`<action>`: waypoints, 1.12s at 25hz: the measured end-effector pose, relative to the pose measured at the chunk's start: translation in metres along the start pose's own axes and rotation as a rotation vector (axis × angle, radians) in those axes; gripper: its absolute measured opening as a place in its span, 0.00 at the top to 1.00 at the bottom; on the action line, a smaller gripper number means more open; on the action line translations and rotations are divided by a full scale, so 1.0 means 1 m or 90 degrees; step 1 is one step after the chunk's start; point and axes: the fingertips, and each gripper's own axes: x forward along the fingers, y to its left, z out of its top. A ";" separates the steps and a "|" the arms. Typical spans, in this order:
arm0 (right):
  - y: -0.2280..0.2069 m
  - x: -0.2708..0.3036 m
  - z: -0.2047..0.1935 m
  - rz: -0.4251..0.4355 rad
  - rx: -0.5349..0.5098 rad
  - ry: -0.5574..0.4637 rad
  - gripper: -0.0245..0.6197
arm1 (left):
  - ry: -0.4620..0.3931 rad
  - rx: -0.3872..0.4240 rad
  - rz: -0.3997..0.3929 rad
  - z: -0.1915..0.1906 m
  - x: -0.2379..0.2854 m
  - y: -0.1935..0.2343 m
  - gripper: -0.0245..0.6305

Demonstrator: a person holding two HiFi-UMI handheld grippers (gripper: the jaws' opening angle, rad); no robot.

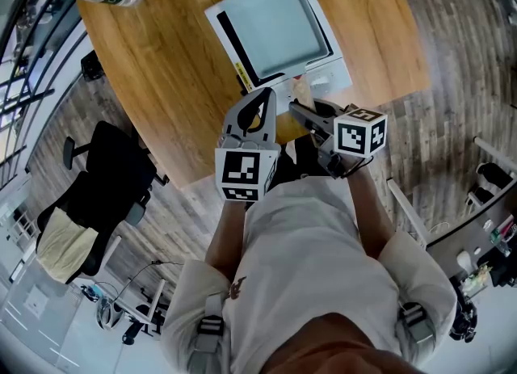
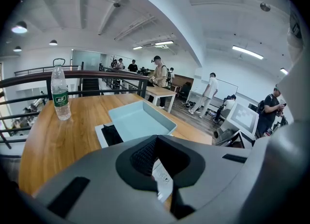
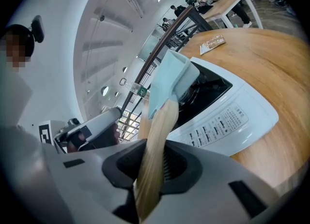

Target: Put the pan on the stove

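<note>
Currently held: the pale wooden handle (image 3: 154, 155) of the light-blue square pan (image 1: 283, 25), clamped between the 2 jaws of the right tool (image 3: 155, 172).
Right tool: narrow, closed on that handle, pointing ahead and downward.
Left tool (image 2: 162, 169): jaws narrowly apart with nothing gripped; a white corner of the stove shows through the gap.
Pan: directly ahead of both tools, over the black glass top of the flat white induction stove (image 1: 329, 80). The handle runs back from the pan's near corner into the right tool. Whether the base lies flat on the glass cannot be told.
Stove: just beyond the left tool's tips, with its button panel on the side facing the right tool.
Bench: the round wooden bench (image 1: 161, 81) carries the stove and spreads ahead of both tools.
Bottle: a clear plastic water bottle (image 2: 60, 95) with a green label stands upright, ahead and to the left of the left tool, well apart from the stove.
Packet: a small flat printed packet (image 3: 212, 44) lies on the bench beyond the stove, seen from the right tool.
</note>
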 end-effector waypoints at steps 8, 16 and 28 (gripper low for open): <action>-0.009 0.005 -0.002 -0.001 0.009 0.012 0.82 | 0.006 -0.004 -0.002 -0.001 0.005 0.000 0.93; -0.013 0.008 0.001 0.015 0.028 0.008 0.82 | 0.008 -0.006 -0.005 -0.002 0.010 -0.001 0.93; -0.015 0.010 -0.003 0.006 0.017 0.006 0.80 | 0.015 -0.009 -0.009 -0.005 0.010 0.001 0.93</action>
